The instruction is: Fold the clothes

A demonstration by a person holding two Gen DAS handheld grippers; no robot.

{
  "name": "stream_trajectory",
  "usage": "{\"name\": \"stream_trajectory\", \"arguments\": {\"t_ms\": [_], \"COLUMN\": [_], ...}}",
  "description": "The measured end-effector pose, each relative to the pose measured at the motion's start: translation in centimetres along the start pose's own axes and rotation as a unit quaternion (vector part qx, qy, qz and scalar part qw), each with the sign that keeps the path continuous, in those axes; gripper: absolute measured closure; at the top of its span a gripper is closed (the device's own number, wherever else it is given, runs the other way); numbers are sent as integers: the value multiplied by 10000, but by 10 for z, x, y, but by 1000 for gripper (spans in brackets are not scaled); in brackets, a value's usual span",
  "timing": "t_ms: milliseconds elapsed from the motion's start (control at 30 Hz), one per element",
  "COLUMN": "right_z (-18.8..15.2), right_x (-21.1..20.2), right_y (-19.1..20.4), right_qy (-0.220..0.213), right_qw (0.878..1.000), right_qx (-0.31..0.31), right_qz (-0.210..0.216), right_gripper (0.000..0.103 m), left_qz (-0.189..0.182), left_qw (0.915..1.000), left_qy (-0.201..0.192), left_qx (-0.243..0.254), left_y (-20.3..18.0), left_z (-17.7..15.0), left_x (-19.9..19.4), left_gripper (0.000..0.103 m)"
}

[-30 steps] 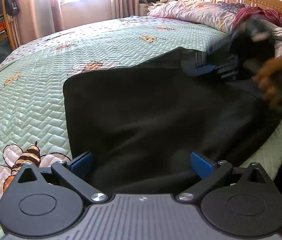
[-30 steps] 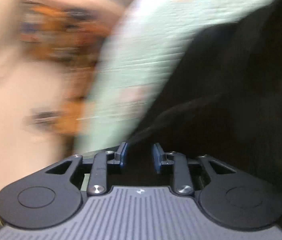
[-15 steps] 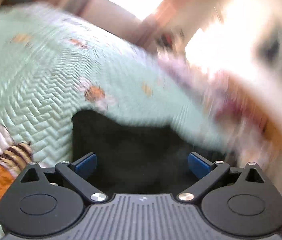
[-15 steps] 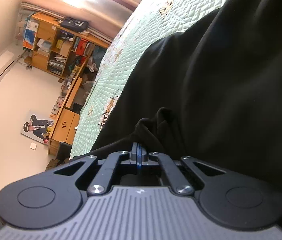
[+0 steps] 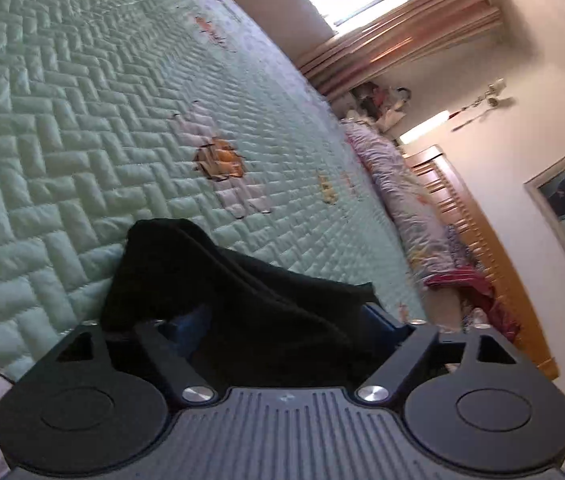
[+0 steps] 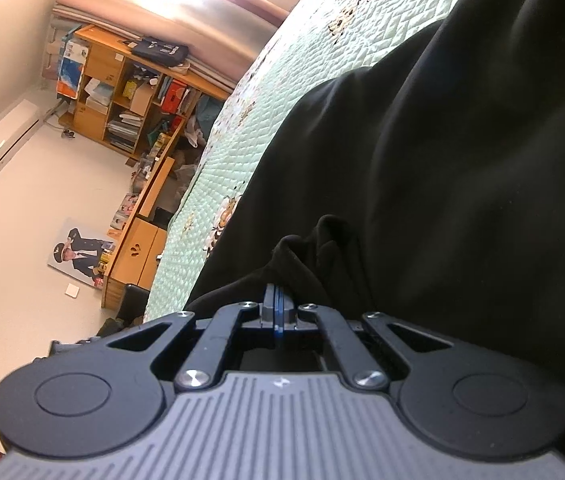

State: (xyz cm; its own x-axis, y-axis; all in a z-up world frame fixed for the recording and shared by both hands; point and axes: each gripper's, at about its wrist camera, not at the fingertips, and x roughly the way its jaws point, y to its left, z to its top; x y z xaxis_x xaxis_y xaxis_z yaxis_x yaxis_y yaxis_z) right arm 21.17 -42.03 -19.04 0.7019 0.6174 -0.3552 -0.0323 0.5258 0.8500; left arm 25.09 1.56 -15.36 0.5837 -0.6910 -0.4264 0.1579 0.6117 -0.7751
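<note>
Right wrist | right tool (image 6: 278, 312) clenched on black garment (image 6: 462, 160) | left tool (image 5: 282, 320) spread wide, garment bunched between fingers

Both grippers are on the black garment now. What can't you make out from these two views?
- Left gripper: black garment drapes over its fingers, so a grip is unclear.
- Right wrist view: garment runs off the right edge; its type stays unknown.
- Right gripper: bunched cloth hides how much it pinches.

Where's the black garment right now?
The black garment lies on the mint quilted bedspread; in the right wrist view the right tongs pinch a bunch of it, and it fills the open left tongs.
</note>
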Motion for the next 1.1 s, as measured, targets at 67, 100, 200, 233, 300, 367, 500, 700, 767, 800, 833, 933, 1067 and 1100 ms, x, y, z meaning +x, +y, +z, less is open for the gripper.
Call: {"name": "stream_trajectory", "arguments": {"t_ms": [67,100,200,233,300,367,500,700,767,800,833,933,1067,1100], "right_z": [0,-1,-3,-3,-2,-3,-3,-2,-2,0,0,0,5,6], "right_x": [0,-2,-3,-3,-2,-3,-3,-2,-2,-9,-9,-8,-12,-19], "right_y": [1,-1,-3,-3,-3,-5,-6,-6,-6,-7,-7,-7,-6,-6], "right_qy": [-19,-32,-57,-54,-48,-47,-47,-39,-40,-32,-34,-31,20,-81], "right_qw": [10000,10000,9999,9999,9999,9999,9999,9999,9999,9999,9999,9999,9997,9993], "right_qx": [-48,-67,-113,-107,-95,-93,-92,-84,-84,-89,-88,-62,218,342], "right_qz": [4,11,22,27,36,47,64,87,86,87,90,106,100,103], "right_gripper": [103,103,103,103,103,103,103,103,103,103,103,103,103,100], "left_qz": [221,328,541,531,478,470,532,599,703,722,774,939,1159,1213], "left_qw": [9993,9981,9944,9947,9958,9968,9949,9966,9954,9958,9952,9928,9890,9879], "left_qy": [34,0,-113,-107,-73,30,93,64,-45,-68,-67,-59,-47,-45], "left_qx": [301,524,900,875,778,643,847,559,643,561,598,735,916,962], "left_y": [-3,-7,-14,-13,-11,-11,-34,-17,-9,-7,-8,-13,-19,-21], "left_z": [0,-3,-13,-12,-9,-6,1,9,3,3,3,0,-3,-4], "left_x": [3,5,2,-1,-4,-7,-10,9,7,4,4,4,4,4], "left_gripper": [33,34,34,34,34,34,22,25,44,48,57,71,72,71]}}
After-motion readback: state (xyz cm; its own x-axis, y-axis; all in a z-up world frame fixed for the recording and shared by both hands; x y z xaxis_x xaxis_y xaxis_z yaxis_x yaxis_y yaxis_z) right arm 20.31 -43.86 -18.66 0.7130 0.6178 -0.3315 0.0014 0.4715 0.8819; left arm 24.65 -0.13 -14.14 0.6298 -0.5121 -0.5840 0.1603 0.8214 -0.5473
